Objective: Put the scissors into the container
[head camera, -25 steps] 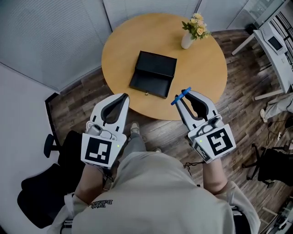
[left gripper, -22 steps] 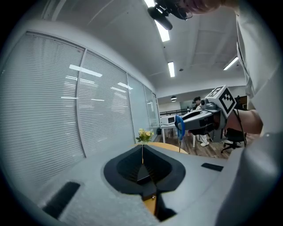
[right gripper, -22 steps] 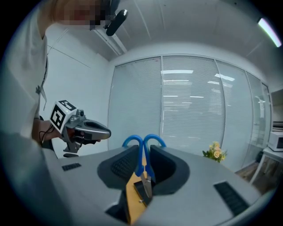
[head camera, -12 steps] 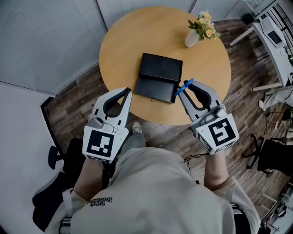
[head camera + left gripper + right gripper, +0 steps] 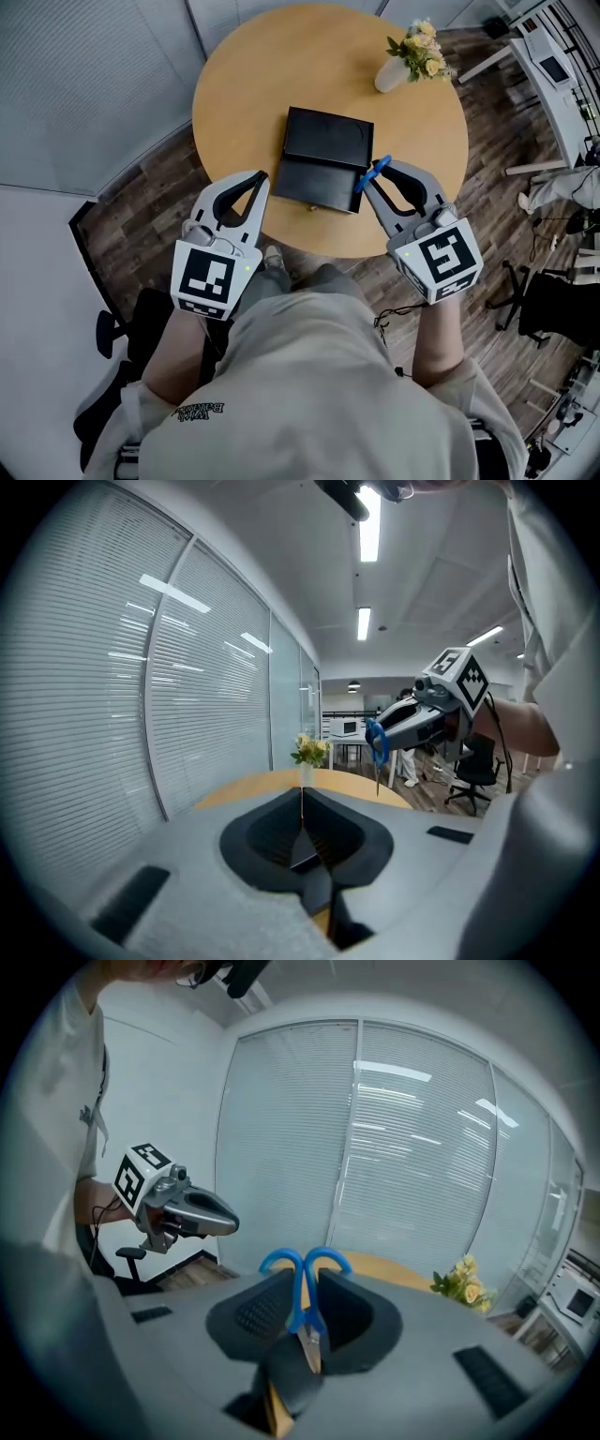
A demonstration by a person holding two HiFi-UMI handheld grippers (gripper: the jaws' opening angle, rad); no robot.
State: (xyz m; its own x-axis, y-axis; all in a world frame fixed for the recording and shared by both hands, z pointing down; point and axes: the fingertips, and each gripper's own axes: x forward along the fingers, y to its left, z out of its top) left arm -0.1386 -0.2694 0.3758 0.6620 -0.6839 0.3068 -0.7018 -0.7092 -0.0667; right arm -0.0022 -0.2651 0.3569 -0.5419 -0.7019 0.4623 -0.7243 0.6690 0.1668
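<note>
Now that the right tool (image 5: 371,180), pinching the blue scissors (image 5: 373,172), has moved up to the right edge of the container (image 5: 323,155) at frame centre, release looks close; the left tool (image 5: 253,184) hangs pressed together, empty, over the counter (image 5: 244,84) edge.

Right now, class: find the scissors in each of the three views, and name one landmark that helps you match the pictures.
Head view: scissors right of centre, in the right gripper's fingers, by the black container's right edge.
Left gripper view: right of centre, hanging blades-down from the right gripper.
Right gripper view: centre, blue handles up between the fingers.
Landmark: the vase of flowers, in all three.
</note>
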